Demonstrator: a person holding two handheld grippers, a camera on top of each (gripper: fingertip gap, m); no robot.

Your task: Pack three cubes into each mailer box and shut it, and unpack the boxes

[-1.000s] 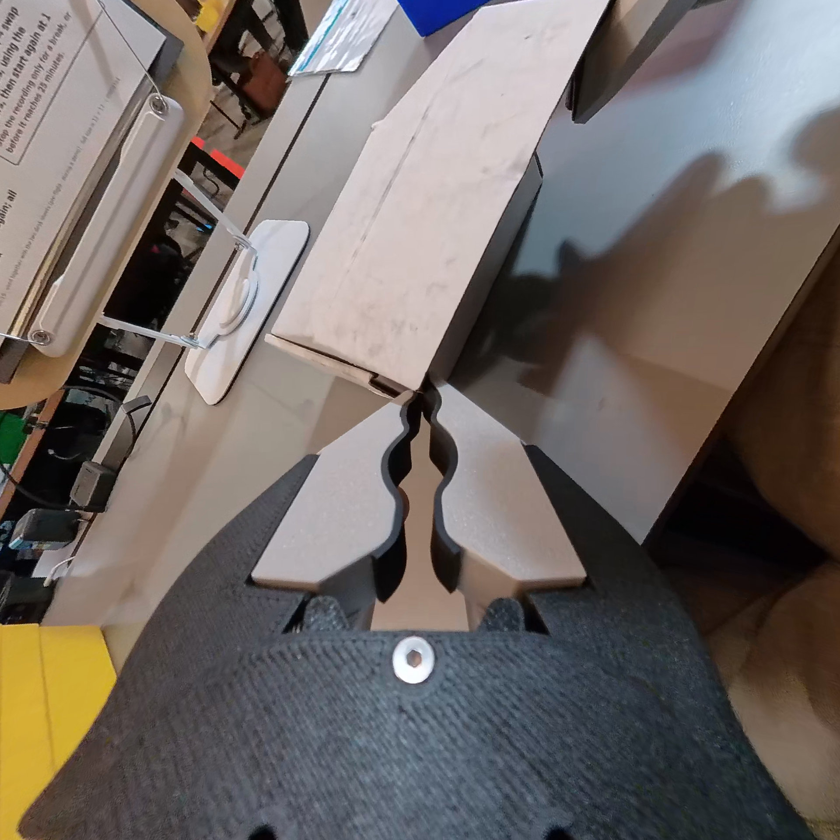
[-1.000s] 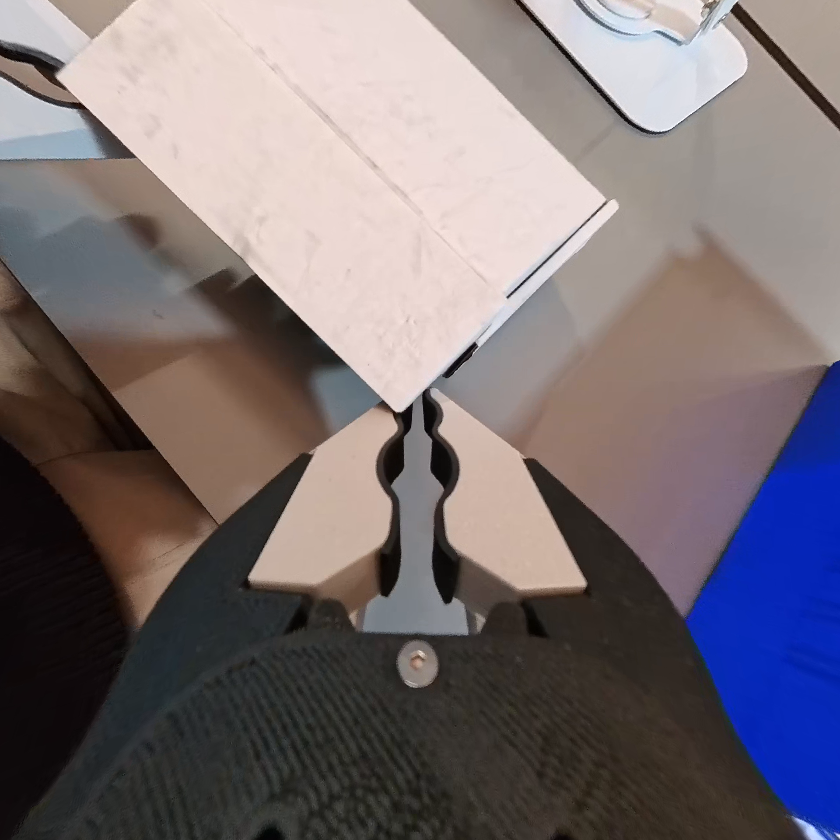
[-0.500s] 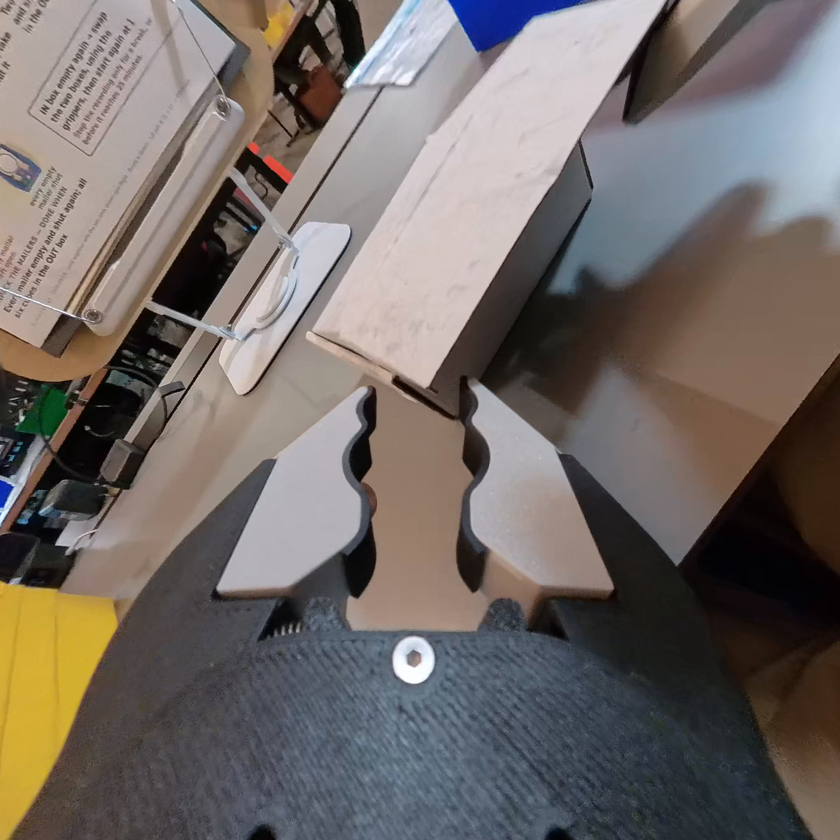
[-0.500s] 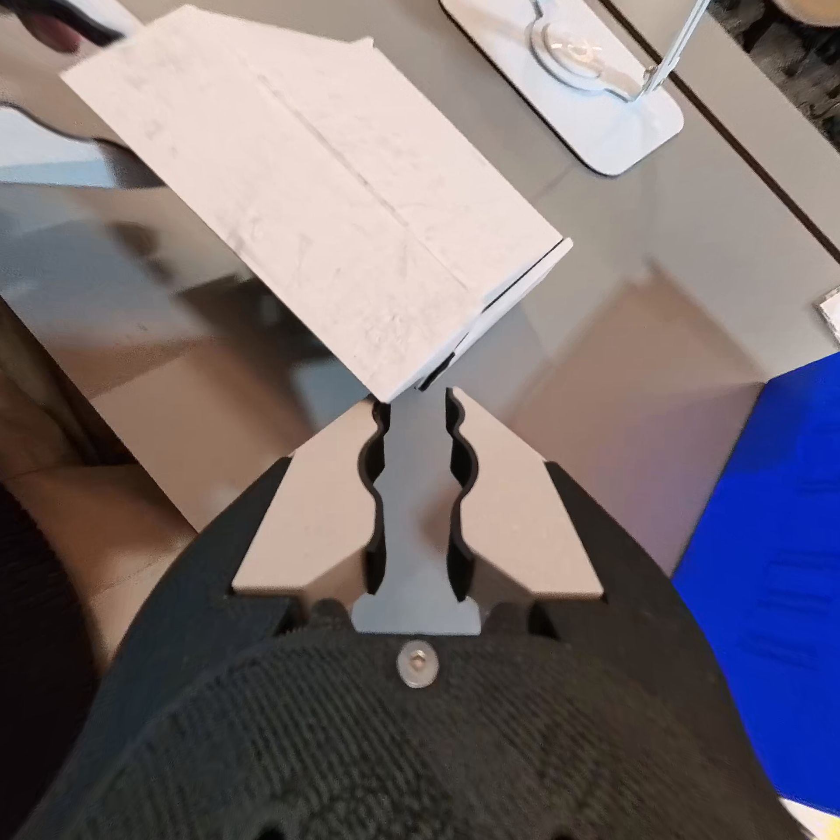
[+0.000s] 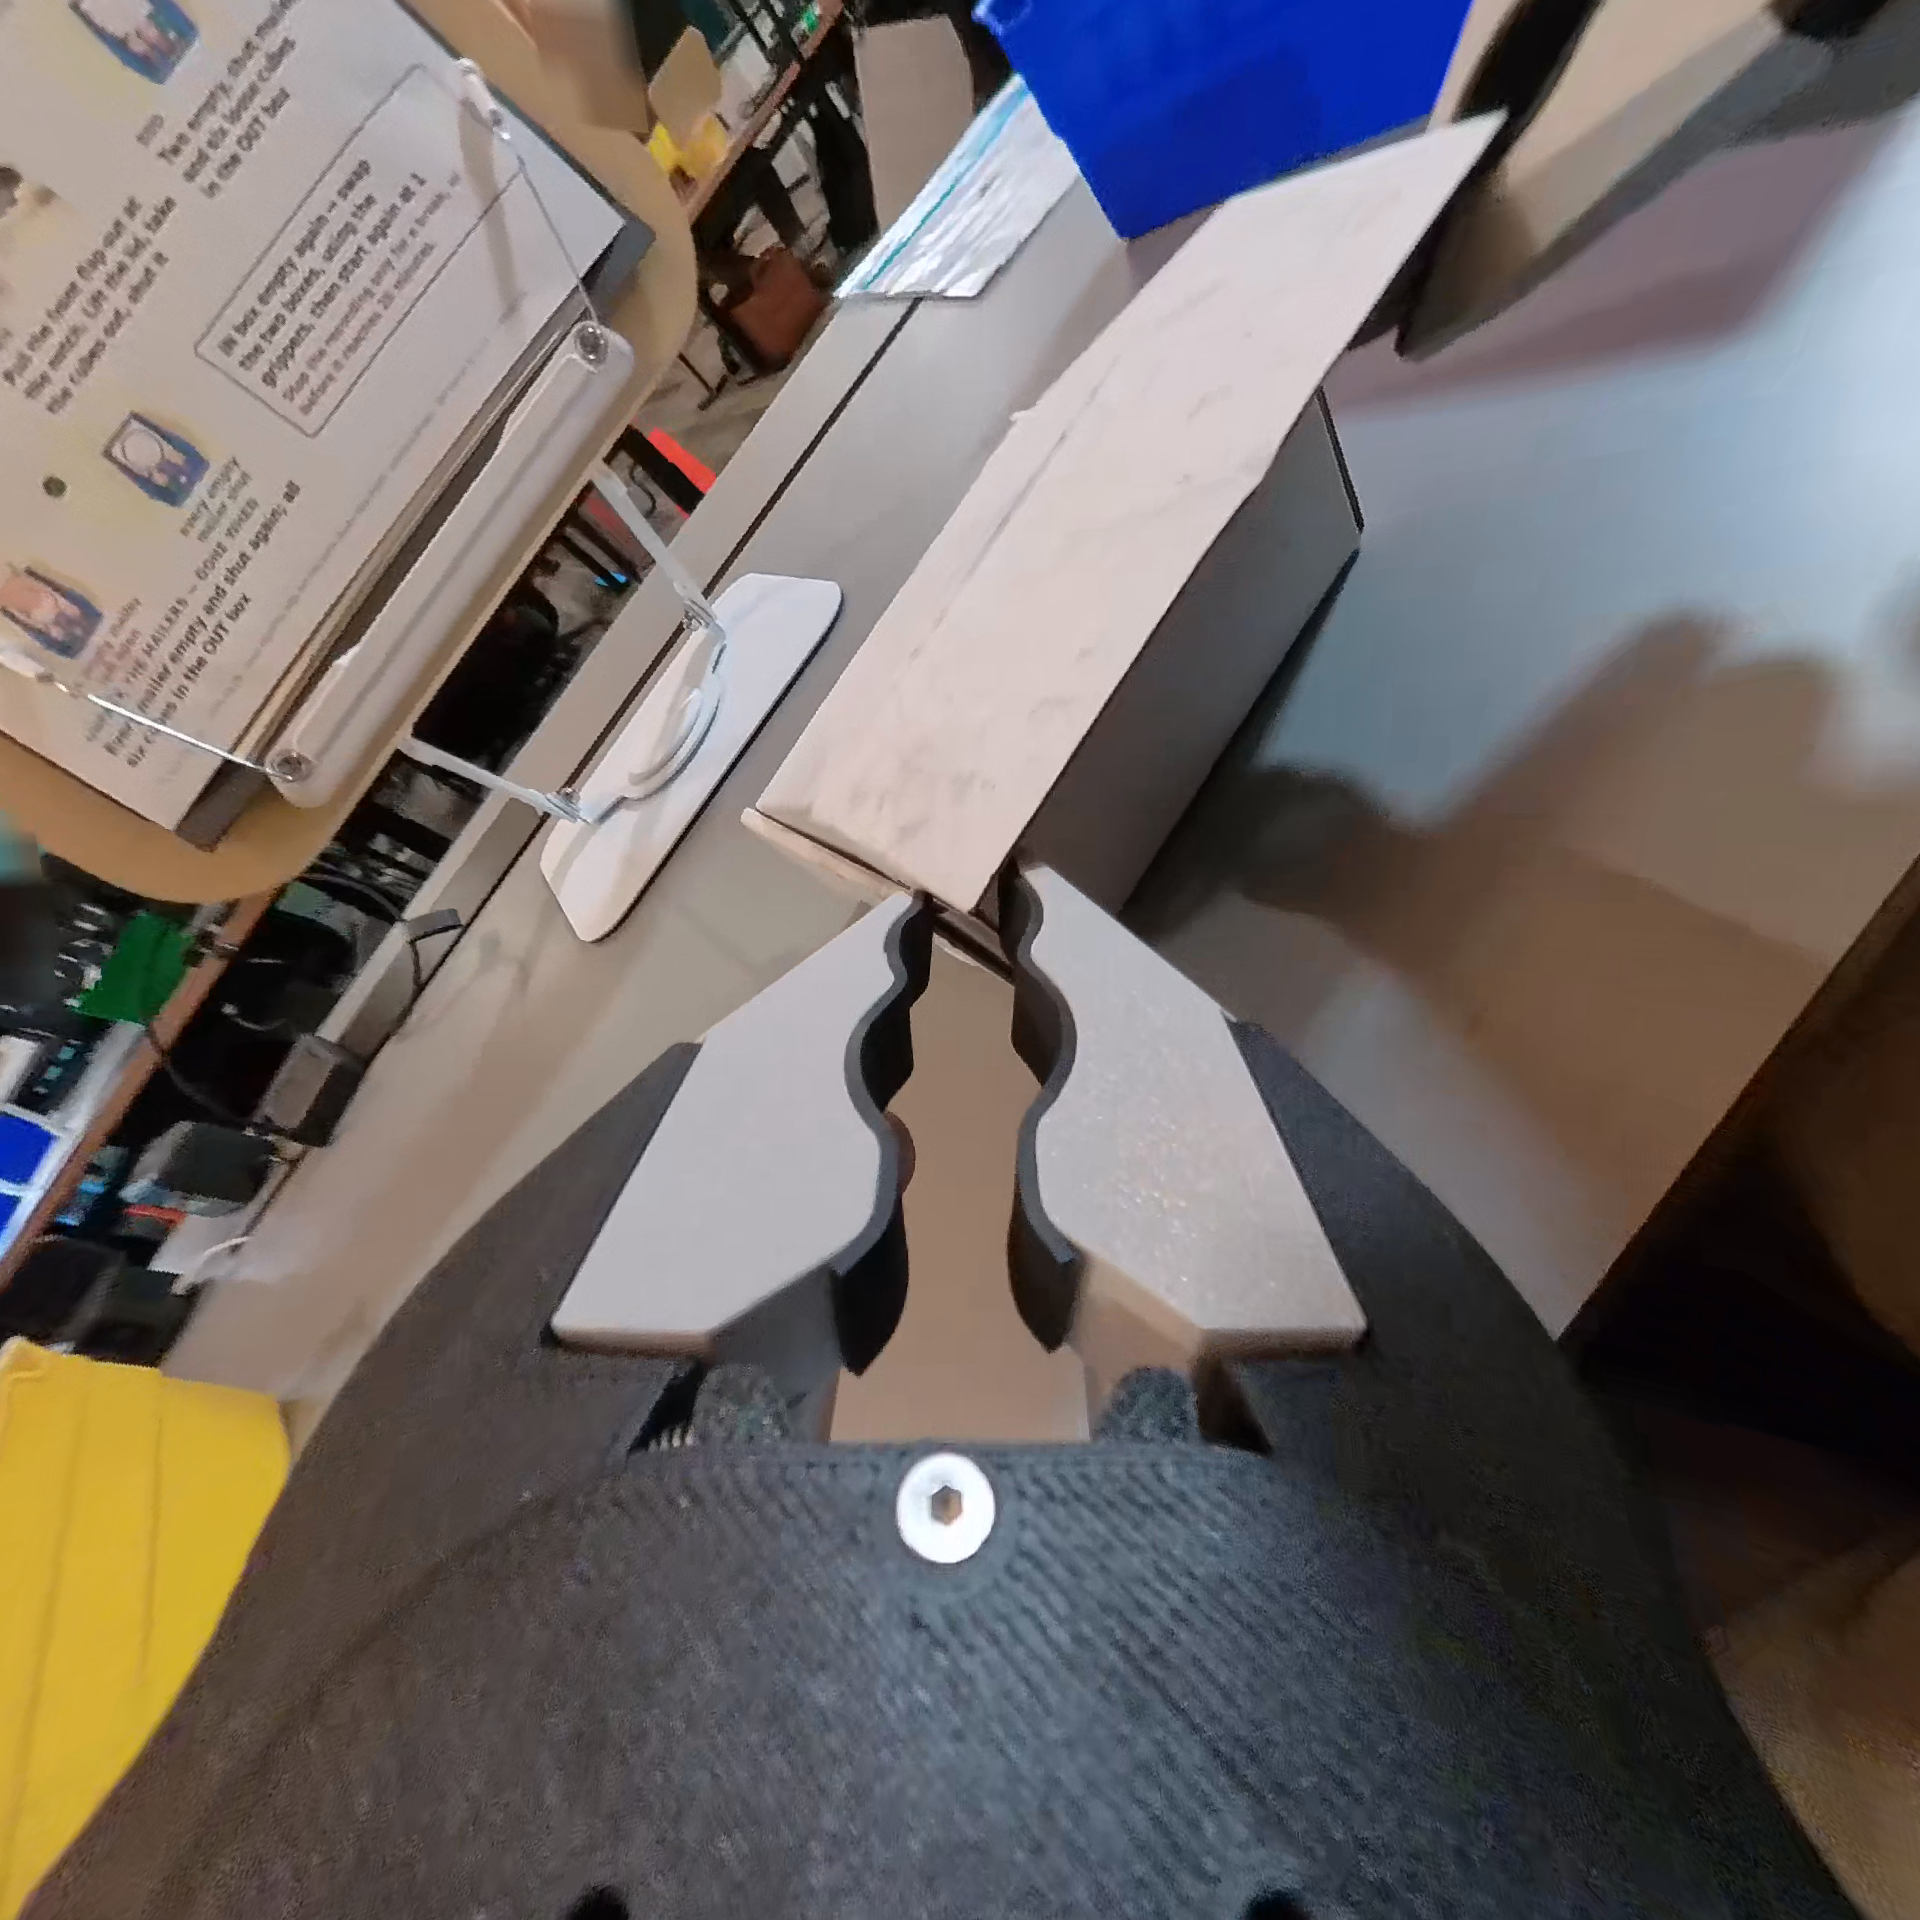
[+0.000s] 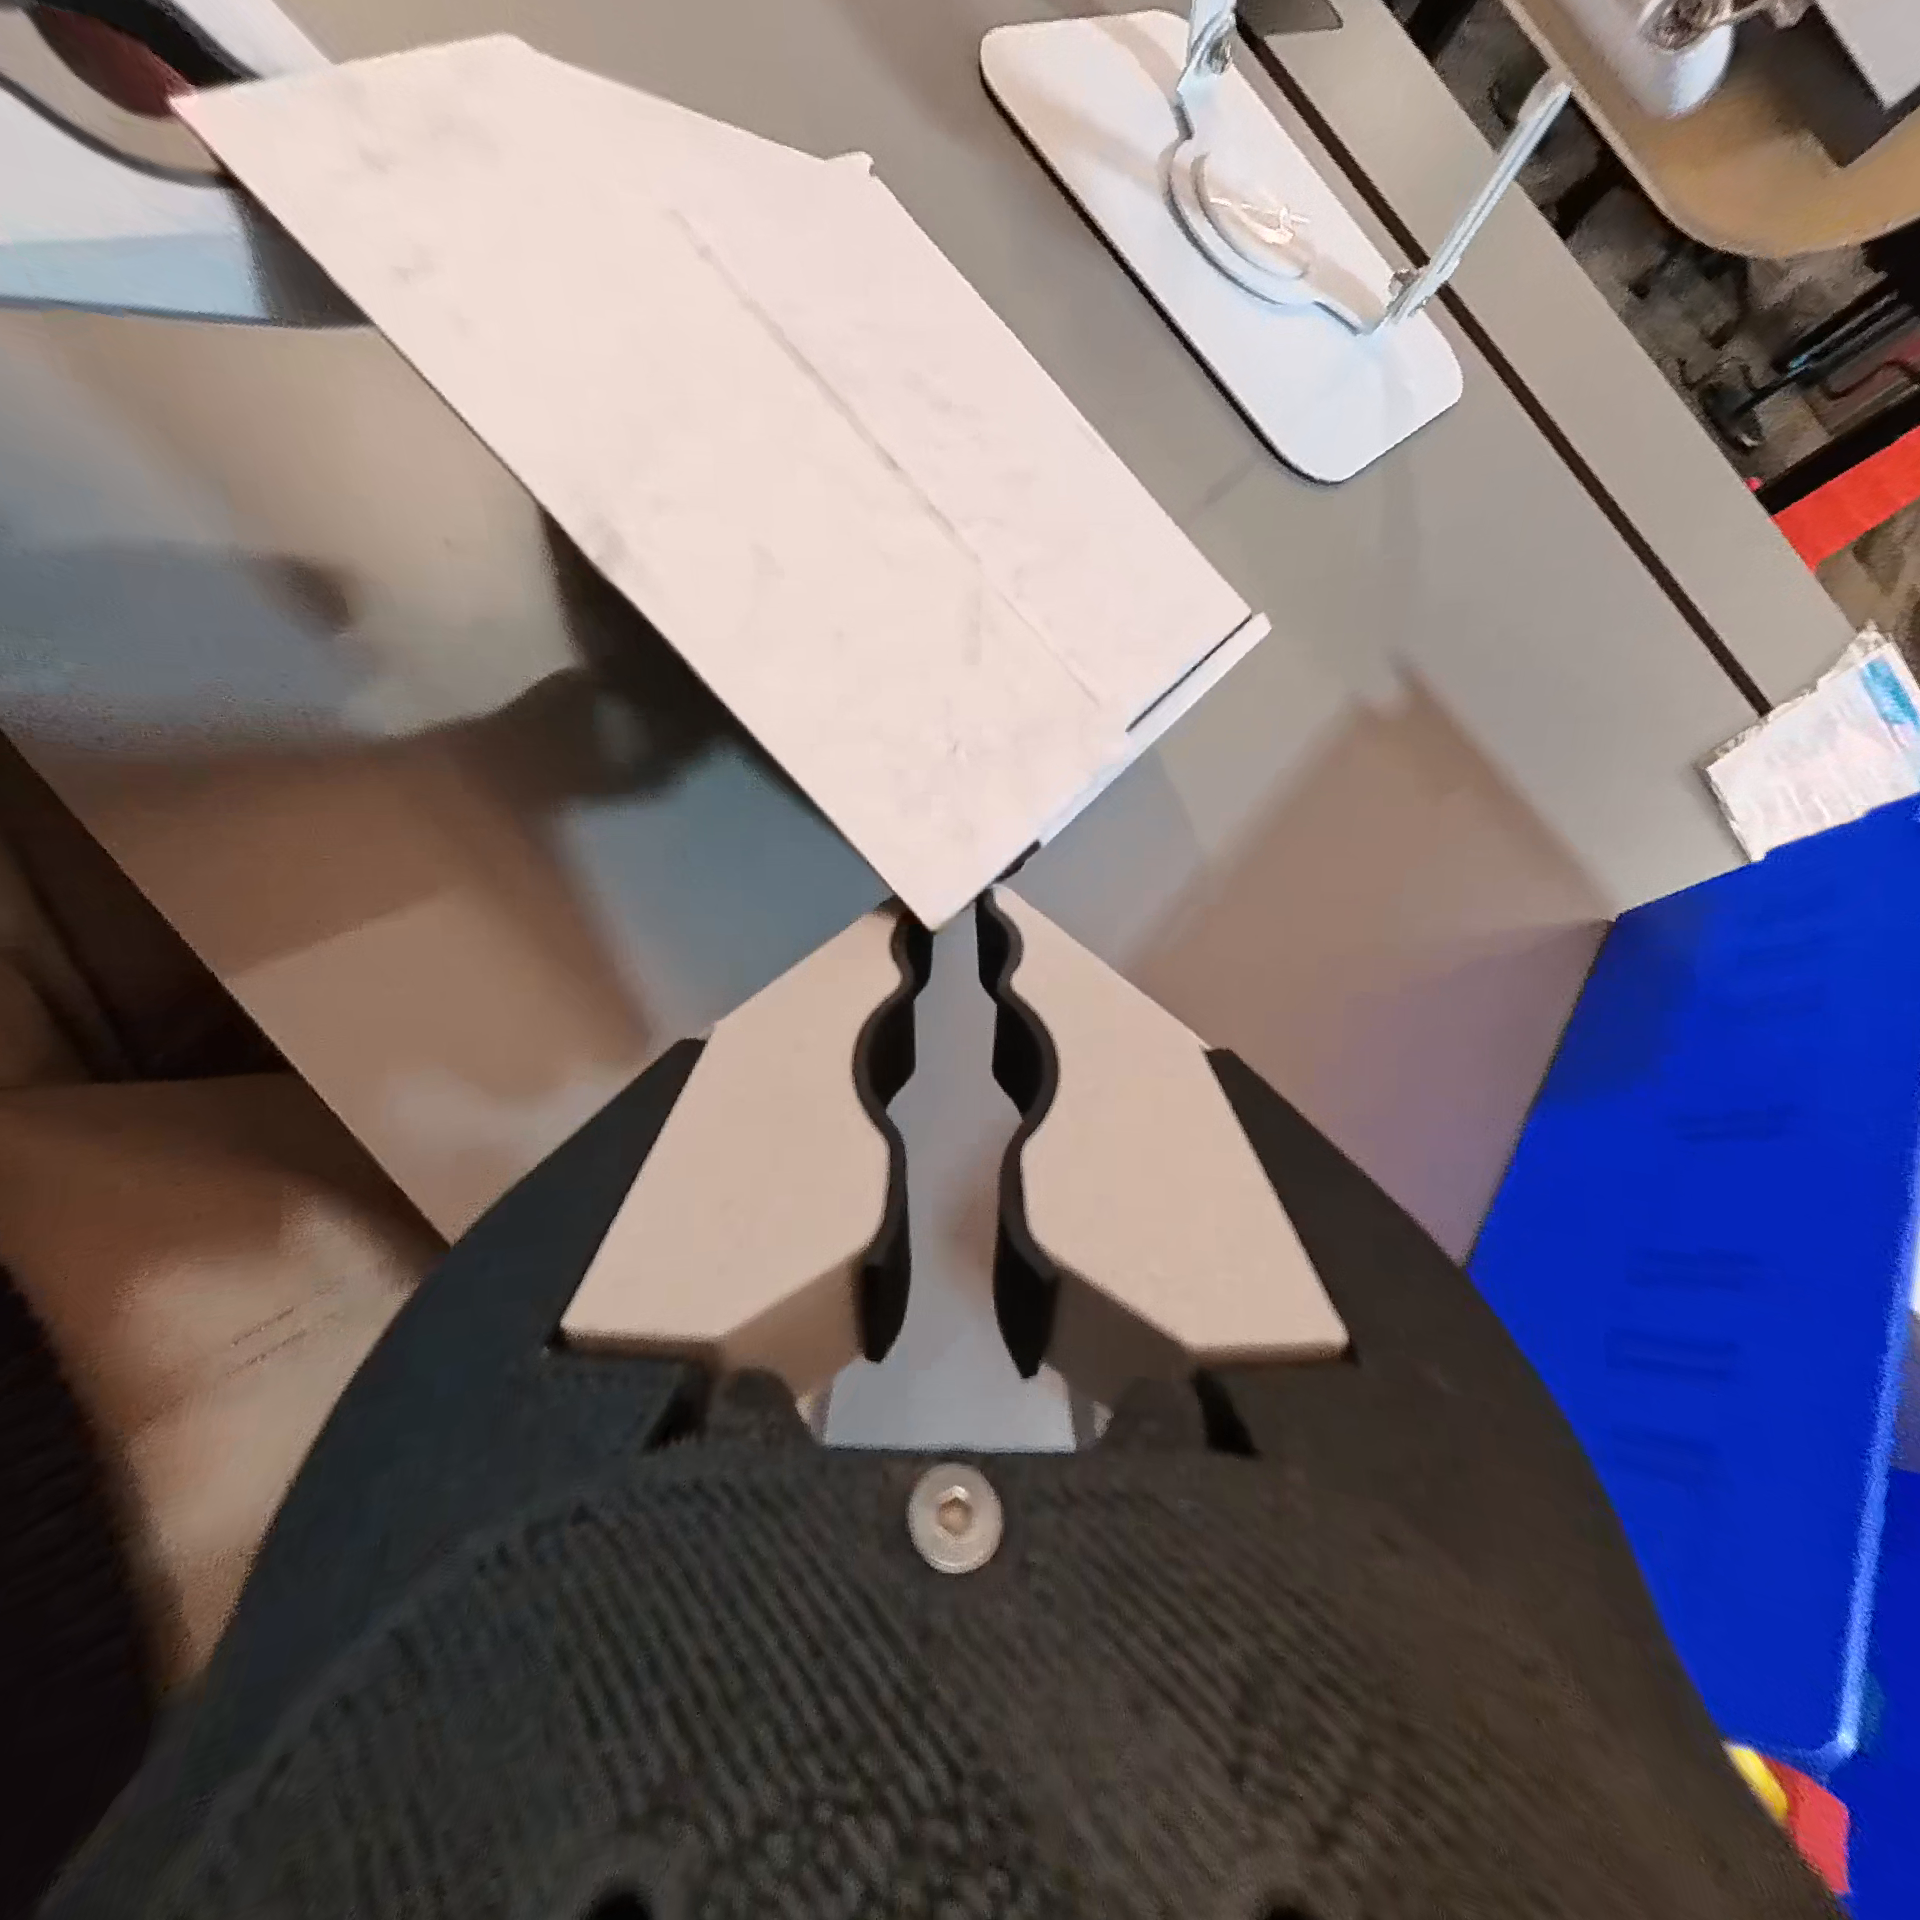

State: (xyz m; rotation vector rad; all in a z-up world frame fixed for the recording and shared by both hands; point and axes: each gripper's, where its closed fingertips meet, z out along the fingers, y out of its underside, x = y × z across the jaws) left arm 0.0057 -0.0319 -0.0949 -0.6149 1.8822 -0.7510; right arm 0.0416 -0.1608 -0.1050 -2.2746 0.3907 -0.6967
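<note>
A closed white mailer box (image 5: 1091, 520) lies on the grey table (image 5: 1610, 540). My left gripper (image 5: 966, 904) has its jaws narrowed onto the box's near corner, with the cardboard edge between the fingertips. In the right wrist view the same box (image 6: 727, 416) shows from its other end. My right gripper (image 6: 943, 914) is closed on that near corner in the same way. No cubes are in view, and the inside of the box is hidden.
A white stand base (image 5: 696, 738) holding an instruction sheet (image 5: 260, 364) sits beside the box; the base also shows in the right wrist view (image 6: 1247, 239). A blue bin (image 6: 1714, 1247) is on the right, a yellow bin (image 5: 104, 1558) on the left. Another box (image 5: 1621, 197) stands behind. One gripper's finger ends stand about 15 centimeters off the other's.
Both grippers were nearly shut in front of the box corners, opened wide half a second ago, and have now closed onto the corners. Both views have pulled back slightly.
</note>
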